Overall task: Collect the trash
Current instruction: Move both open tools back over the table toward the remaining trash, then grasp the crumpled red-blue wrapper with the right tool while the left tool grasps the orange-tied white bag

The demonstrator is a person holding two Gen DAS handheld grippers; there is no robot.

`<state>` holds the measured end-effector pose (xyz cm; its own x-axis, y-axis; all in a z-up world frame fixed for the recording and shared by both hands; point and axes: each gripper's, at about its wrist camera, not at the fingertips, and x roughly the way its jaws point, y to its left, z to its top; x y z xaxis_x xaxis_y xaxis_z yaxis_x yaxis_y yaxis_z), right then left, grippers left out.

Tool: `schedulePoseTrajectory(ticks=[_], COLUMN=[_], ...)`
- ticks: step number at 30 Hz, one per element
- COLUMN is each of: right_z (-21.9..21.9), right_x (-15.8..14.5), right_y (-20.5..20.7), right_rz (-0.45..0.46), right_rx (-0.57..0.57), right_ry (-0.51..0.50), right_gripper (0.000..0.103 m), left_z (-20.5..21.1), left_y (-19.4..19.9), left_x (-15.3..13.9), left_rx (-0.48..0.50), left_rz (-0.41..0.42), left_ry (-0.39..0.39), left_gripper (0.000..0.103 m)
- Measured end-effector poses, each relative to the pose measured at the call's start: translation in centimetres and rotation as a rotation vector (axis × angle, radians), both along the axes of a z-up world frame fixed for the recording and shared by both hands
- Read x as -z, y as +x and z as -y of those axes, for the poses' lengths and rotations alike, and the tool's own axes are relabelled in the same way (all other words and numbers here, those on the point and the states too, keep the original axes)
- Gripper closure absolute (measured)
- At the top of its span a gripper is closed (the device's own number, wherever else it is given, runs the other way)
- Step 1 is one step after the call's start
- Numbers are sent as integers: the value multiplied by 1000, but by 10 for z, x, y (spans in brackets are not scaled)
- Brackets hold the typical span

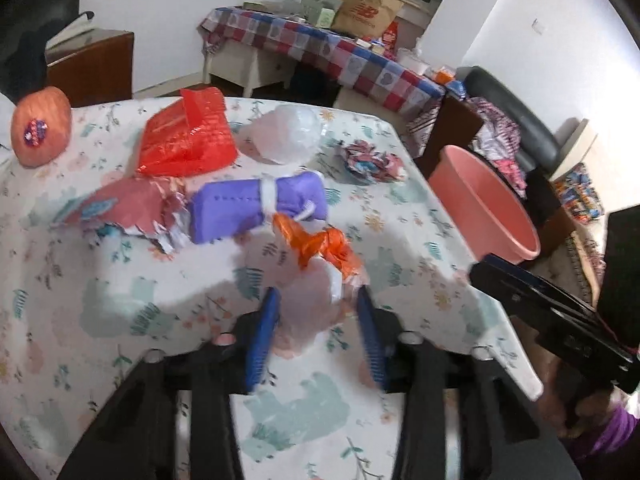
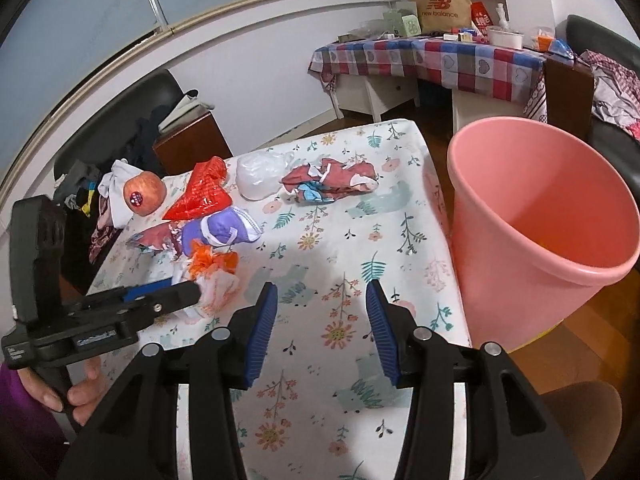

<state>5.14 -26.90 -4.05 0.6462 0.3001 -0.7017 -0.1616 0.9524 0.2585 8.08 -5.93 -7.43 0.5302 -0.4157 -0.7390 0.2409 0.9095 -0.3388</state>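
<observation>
Right wrist view: "new balance" paper bag; right jaws apart, empty; left jaws around white wad.

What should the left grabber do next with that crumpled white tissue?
Probably finish squeezing. The left gripper has its blue pads either side of the white tissue wad, not clearly pinching yet. The pink bin waits beside the table.

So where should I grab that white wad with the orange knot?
Pinch the white wad across its soft puffy body, below the orange knot, coming down from the near table edge. The left hand-held gripper already straddles it there.
</observation>
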Motion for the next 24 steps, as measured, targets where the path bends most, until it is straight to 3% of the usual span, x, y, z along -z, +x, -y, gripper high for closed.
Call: schedulePoseTrajectory(ticks=[5, 13, 16, 18, 24], right_z=[4, 7, 1, -7, -32], right_x=[-2, -4, -10, -12, -1], right_y=[18, 72, 88, 95, 114], right_rz=[7, -34, -5, 18, 45], right_rx=[1, -46, -66, -89, -220], right_ry=[0, 72, 73, 35, -223], right_gripper=[56, 56, 56, 56, 56], left_z=[-2, -16, -19, -20, -24], left_y=[-7, -14, -13, -12, -11], left_x=[-4, -10, -8, -7, -5], left_rx=[8, -19, -26, -27, -27], left_rz=[34, 55, 51, 47, 42], left_ry=[19, -7, -8, -7, -5], left_gripper=[80, 81, 81, 81, 81])
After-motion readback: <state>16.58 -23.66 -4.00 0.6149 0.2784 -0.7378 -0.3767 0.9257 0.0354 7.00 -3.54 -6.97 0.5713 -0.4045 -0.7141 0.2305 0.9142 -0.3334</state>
